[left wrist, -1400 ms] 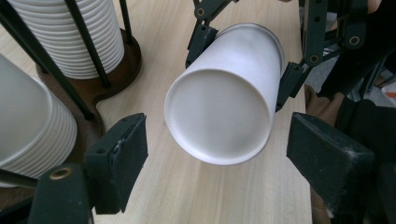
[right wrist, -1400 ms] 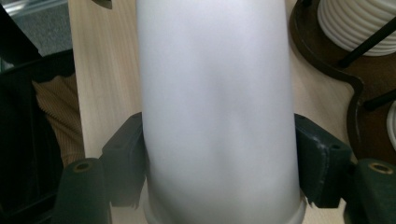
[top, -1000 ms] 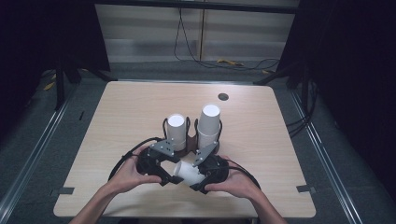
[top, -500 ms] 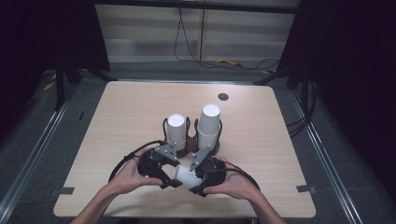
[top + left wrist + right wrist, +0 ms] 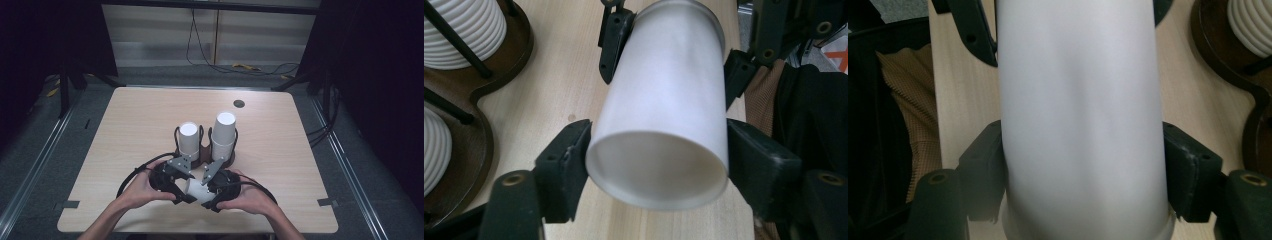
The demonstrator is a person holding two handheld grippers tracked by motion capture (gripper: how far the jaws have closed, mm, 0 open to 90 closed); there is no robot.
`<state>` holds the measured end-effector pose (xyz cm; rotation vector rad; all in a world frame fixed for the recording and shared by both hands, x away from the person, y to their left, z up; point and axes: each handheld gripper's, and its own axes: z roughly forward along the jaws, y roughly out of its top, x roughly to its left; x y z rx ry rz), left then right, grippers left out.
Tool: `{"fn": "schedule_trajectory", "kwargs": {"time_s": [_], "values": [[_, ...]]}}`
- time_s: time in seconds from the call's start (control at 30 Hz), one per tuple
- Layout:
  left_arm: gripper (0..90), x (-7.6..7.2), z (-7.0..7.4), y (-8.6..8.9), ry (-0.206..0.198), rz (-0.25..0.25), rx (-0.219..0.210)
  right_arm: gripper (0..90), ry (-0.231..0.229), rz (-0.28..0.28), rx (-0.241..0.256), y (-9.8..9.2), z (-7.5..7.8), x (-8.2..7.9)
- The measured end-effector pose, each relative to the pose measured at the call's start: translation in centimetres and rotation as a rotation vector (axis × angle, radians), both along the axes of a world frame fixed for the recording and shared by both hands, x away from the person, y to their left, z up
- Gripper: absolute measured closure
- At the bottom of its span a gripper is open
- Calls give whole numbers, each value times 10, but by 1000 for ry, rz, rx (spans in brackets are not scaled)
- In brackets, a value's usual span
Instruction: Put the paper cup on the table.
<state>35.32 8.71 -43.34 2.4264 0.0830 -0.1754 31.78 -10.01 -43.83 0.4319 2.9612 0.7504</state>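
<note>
Grippers drift slightly right since earlier. Left gripper [image 5: 651, 155] and right gripper [image 5: 1083, 172] fingers both clamp one empty white cup [image 5: 195, 189]. Holder [image 5: 227, 159] carries two ribbed cup stacks.

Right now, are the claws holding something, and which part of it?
Yes. Both hold one white paper cup lying sideways: the left claw grips its sides near one end, and the right claw grips its sides near the rimmed end.

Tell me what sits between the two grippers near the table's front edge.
A white cup, lying on its side, spans the gap between the left gripper and the right gripper, both clamped on it. The high view shows this; the left gripper view shows both pairs of jaws on it.
</note>
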Motion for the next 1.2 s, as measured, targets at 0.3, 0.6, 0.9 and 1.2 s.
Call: {"fn": "schedule_trajectory", "kwargs": {"time_s": [0.3, 0.6, 0.9, 1.2], "values": [[302, -2, -1, 0, 5, -5, -11, 294, -2, 11, 14, 3, 1, -1], [327, -2, 0, 2, 17, 0, -33, 255, 6, 7, 37, 1, -2, 1], [338, -2, 3, 8, 1, 5, -48, 164, -16, -26, 94, -3, 0, 3], [336, 1, 3, 12, 5, 25, -62, 142, 5, -76, 153, -16, 2, 6]]}}
